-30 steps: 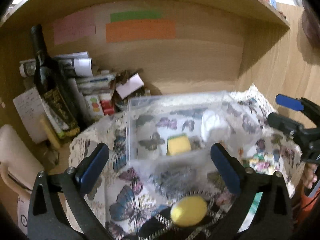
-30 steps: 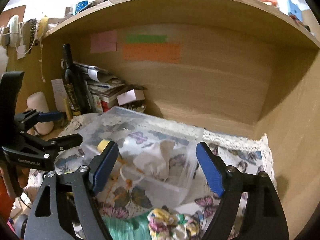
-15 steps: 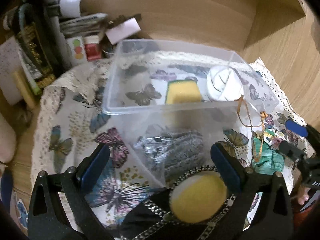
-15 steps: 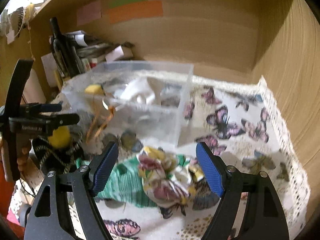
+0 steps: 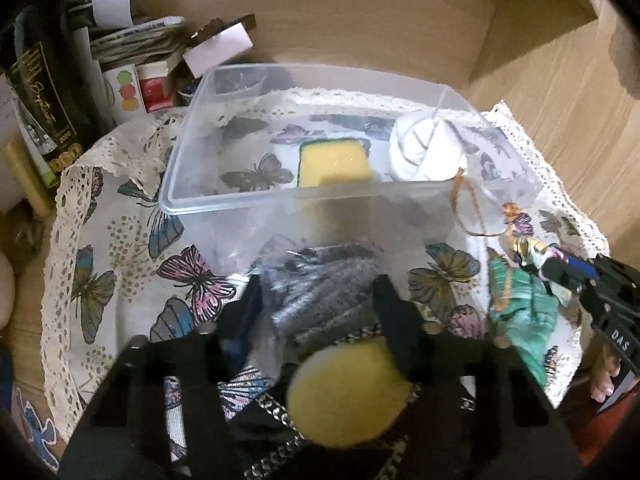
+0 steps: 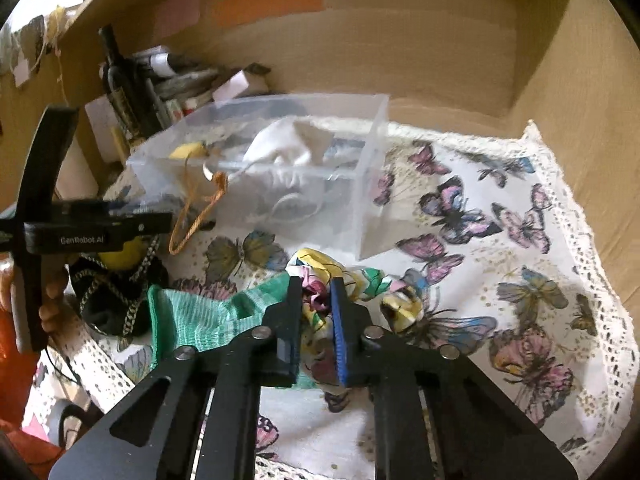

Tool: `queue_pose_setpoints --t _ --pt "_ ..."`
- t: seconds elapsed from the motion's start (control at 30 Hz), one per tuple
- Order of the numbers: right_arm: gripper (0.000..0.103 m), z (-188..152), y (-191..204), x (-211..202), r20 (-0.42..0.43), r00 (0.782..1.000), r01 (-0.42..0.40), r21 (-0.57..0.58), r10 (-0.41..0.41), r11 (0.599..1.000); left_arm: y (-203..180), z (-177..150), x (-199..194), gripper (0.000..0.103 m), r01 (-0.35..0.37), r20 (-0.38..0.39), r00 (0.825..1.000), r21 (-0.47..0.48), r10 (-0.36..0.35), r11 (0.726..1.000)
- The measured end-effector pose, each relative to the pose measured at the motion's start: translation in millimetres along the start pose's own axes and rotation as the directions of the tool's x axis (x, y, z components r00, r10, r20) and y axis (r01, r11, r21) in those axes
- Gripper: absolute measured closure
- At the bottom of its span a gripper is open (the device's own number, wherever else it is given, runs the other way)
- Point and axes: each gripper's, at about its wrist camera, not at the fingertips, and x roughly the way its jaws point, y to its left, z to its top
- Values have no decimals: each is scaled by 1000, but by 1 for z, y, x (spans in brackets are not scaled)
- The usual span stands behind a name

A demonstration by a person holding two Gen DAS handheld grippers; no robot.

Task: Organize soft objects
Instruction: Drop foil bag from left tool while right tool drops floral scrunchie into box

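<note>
Gripping floral cloth (image 6: 320, 280), right tool (image 6: 316, 300) shows wrist-view only.

Left gripper (image 5: 316, 304): fingers, wide apart 0.5 s ago, have closed onto the silvery-grey metallic scrubber in crinkled clear wrap (image 5: 324, 280), just in front of the clear plastic rectangular box (image 5: 280, 196). Right gripper (image 6: 316, 300): fingers, wide apart 0.5 s ago over the crumpled floral multicoloured cloth (image 6: 320, 272), have come down and pinch it between the pads. Both cameras sit lower and nearer the bench than 1.0 s ago.
</note>
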Motion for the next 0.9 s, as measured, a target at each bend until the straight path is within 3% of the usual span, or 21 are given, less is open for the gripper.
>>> queue_pose_setpoints --t 0.1,0.23,0.5,0.67,0.9 --pt "93 2 -4 -11 40 999 10 13 -10 1000 -2 -1 -9 65 16 19 1000 3 -17 1000" --pt "93 9 -4 -28 98 995 31 11 -32 999 -3 -4 -23 71 4 56 998 12 -4 1000" --pt "93 29 -2 -47 193 981 34 -14 -31 999 -2 -6 -63 72 -12 150 989 8 11 1000" --pt "93 46 3 -58 258 966 24 -32 -15 999 -1 7 -94 72 -44 255 966 10 40 999" --pt "93 81 21 -62 339 940 15 -97 18 995 6 37 -109 72 -88 354 931 -10 86 996"
